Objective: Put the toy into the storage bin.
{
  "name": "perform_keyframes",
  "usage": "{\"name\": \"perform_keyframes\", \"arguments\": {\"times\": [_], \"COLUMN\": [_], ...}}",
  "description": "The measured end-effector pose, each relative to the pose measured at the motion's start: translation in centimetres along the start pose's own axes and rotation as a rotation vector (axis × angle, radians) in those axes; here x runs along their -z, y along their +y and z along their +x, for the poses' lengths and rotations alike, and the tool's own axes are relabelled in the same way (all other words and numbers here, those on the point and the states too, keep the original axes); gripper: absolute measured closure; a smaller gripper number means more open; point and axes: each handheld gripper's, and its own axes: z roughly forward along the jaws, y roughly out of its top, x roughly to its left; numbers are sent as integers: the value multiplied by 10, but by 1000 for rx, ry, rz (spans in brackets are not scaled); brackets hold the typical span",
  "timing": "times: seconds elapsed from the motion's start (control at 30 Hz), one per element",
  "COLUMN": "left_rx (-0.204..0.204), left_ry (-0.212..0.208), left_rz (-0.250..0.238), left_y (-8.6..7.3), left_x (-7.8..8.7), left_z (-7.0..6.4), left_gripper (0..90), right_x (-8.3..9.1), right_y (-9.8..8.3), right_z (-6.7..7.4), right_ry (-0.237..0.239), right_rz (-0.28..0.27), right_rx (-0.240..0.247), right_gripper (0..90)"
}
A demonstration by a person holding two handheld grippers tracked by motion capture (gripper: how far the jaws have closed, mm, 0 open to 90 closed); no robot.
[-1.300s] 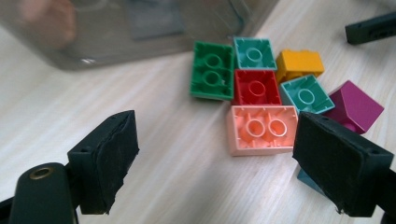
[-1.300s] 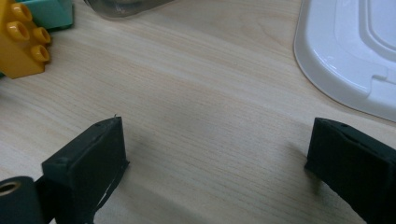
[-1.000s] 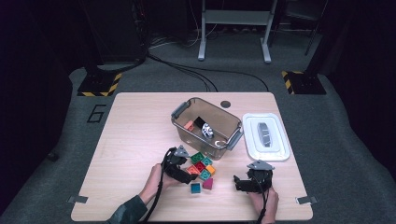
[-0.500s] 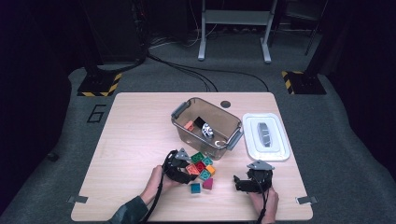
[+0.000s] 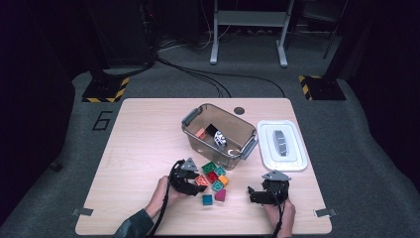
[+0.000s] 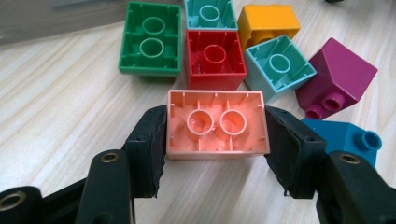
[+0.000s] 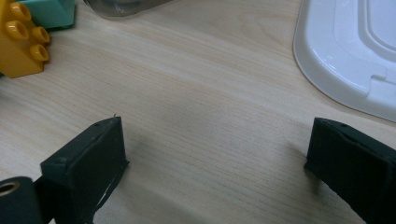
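**Left gripper view: brick in my grip**

My left claw (image 6: 215,140) has just been closing and is clamping the salmon brick (image 6: 216,122), lying studs-down on the desk (image 6: 70,107) beside the red brick (image 6: 215,58). My right claw (image 7: 215,172) is gaping wide over bare wood.

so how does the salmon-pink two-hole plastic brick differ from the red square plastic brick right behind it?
The salmon-pink brick is a wide rectangle with two round tubes in its hollow underside; the red brick is square with one. The salmon-pink brick sits clamped between the left gripper's black pads, whose jaws have just been closing; the red brick lies free among the loose bricks. Both lie with the open underside towards the camera, on the wooden table.
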Motion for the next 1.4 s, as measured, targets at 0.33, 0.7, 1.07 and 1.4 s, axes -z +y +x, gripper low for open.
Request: {"name": "perform_keyframes", "arguments": {"times": [0.33,0.7,1.07,1.4], "left_rx": [37,35,48,65], "left_ry": [33,61,49,60], "left_rz": [-1,-16,-42,-70], "left_y": [-11,-14,-11,-2], "left_x": [11,8,22,49], "left_z": [14,9,14,24], "left_gripper": [418,426,434,434], "right_x": [0,0,0,0], "right_y": [0,0,0,0], "right_z": [1,0,0,0], "right_ry": [0,0,1,0], "right_rz": [-1,0,0,-1], "right_rx": [-13,-2,-1,-2], "right_gripper": [35,36,34,36]}}
